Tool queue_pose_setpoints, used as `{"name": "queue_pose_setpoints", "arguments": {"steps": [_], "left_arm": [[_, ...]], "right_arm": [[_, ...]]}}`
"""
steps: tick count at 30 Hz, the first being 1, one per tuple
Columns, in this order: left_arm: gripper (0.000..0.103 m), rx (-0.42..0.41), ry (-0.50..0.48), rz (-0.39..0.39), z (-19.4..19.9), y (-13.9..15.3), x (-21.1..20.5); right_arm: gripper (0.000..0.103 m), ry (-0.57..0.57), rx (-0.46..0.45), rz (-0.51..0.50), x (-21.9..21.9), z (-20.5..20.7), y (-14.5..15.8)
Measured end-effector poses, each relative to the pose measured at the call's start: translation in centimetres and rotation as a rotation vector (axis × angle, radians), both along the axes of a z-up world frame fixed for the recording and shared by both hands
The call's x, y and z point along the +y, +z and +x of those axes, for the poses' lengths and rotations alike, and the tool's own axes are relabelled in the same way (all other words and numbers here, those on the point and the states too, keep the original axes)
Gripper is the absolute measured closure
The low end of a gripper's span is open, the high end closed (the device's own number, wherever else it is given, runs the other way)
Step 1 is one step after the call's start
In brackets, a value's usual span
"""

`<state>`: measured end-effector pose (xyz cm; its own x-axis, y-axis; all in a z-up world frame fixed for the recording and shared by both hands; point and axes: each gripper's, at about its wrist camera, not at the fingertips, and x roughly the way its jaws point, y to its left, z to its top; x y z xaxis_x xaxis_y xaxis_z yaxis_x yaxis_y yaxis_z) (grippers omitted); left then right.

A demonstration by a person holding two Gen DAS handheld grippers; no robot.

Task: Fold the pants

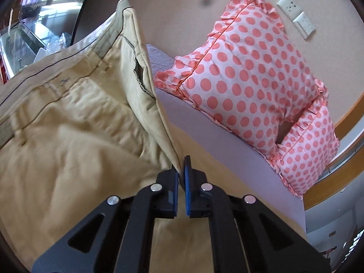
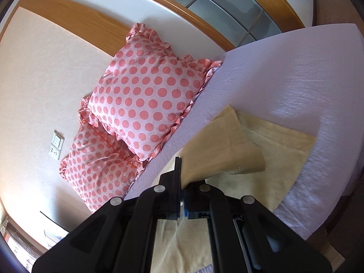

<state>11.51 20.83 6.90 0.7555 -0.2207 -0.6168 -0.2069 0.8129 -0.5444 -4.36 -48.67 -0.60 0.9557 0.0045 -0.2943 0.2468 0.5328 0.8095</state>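
Tan khaki pants [image 1: 75, 122] lie on a bed with a pale lilac sheet [image 1: 218, 136]. In the left wrist view the waistband end with a pocket is lifted, and my left gripper [image 1: 181, 170] is shut on the pants' edge near the waist. In the right wrist view my right gripper [image 2: 182, 175] is shut on a hemmed leg end of the pants [image 2: 227, 152], held above the other leg that lies flat on the sheet [image 2: 307, 86].
Two pink pillows with coral dots [image 1: 250, 79] [image 2: 145, 104] lean against the beige wall at the bed's head. Wall sockets [image 1: 295, 16] [image 2: 56, 145] sit beside them. A wooden frame [image 2: 91, 22] runs along the wall. A glass cabinet [image 1: 29, 29] stands beyond the pants.
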Motion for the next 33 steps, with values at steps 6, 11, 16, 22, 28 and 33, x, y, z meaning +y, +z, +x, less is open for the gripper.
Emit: {"name": "queue_pose_setpoints", "arguments": {"steps": [6,11,16,22,28,33], "left_arm": [[0.099,0.028,0.047,0.018,-10.7,-3.5,-0.2],[0.099,0.007,0.065,0.063,-14.3,-4.3,-1.1],[0.099,-0.010,0.057,0.079,-15.0,-4.2,-1.2],[0.099,-0.014,0.048,0.055,-15.5,-4.8,-1.0],[0.093,-0.021,0.035,0.064,-16.0,-4.8,-1.1],[0.085,-0.057,0.031,0.071,-17.4,-4.8,-0.9]], "right_arm": [[0.101,-0.038,0.070,0.012,-1.0,-1.5,-1.9],[0.101,-0.052,0.096,0.027,-1.2,-2.1,-3.0],[0.101,-0.057,0.102,0.034,-1.2,-2.8,-3.5],[0.101,-0.064,0.116,0.053,-1.3,-3.2,-4.1],[0.083,-0.105,0.169,0.018,-1.1,-4.0,-3.5],[0.049,-0.182,0.179,-0.075,-1.1,-4.9,-2.5]]}}
